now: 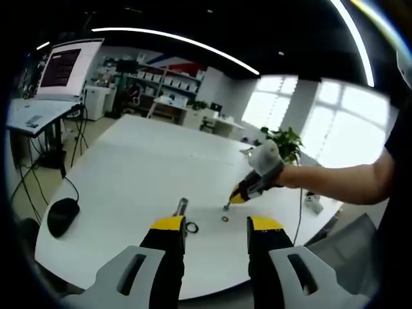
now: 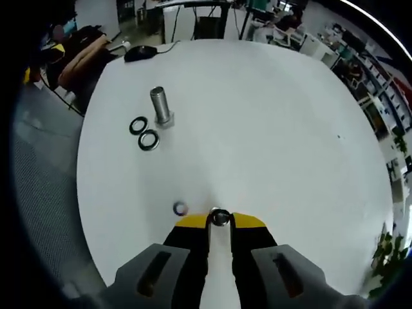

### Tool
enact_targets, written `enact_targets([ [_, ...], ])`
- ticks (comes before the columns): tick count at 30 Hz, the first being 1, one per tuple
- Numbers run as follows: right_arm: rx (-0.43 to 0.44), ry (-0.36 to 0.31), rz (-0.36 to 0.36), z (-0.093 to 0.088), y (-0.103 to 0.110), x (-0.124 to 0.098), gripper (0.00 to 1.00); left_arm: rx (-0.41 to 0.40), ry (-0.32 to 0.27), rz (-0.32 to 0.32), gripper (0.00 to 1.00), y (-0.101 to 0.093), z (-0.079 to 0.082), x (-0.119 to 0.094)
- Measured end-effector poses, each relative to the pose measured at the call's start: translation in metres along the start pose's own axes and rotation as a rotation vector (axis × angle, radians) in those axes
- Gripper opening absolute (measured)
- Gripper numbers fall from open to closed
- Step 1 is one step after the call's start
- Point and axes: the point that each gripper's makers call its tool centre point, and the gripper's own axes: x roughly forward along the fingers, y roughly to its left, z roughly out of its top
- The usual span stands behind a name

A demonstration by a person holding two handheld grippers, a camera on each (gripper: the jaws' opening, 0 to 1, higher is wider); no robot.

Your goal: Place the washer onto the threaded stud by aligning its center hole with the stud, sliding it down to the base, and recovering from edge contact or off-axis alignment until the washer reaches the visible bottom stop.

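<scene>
So the washer (image 2: 219, 217) is sitting pinched in the right claw (image 2: 220, 220), well apart from the threaded stud (image 2: 160, 106) standing bare on the tabletop (image 2: 270, 129); aligning and sliding down are pending, left claw (image 1: 217, 223) hanging open

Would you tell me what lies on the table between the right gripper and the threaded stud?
In the right gripper view, one small washer lies near the right gripper; two black rings lie beside the threaded stud. Between is bare table.
</scene>
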Motion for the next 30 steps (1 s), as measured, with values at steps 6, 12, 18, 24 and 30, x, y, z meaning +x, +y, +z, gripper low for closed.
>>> enact_targets([
  [6,0.014,0.013,0.018,0.000,-0.003,0.010,0.13,0.001,-0.001,-0.001,0.36,0.000,0.000,0.000],
  [12,0.020,0.035,0.037,-0.004,-0.001,0.019,0.13,-0.001,-0.002,0.001,0.36,0.001,0.001,0.000],
  [18,0.018,0.046,0.047,-0.005,0.001,0.024,0.13,-0.002,0.001,0.002,0.36,0.001,0.000,0.000],
  [24,0.026,0.038,0.056,-0.004,-0.001,0.024,0.13,-0.002,0.004,0.004,0.36,0.001,0.000,0.000],
  [30,0.070,0.008,0.046,-0.002,0.000,0.021,0.26,-0.003,0.003,0.006,0.36,0.002,0.000,0.000],
])
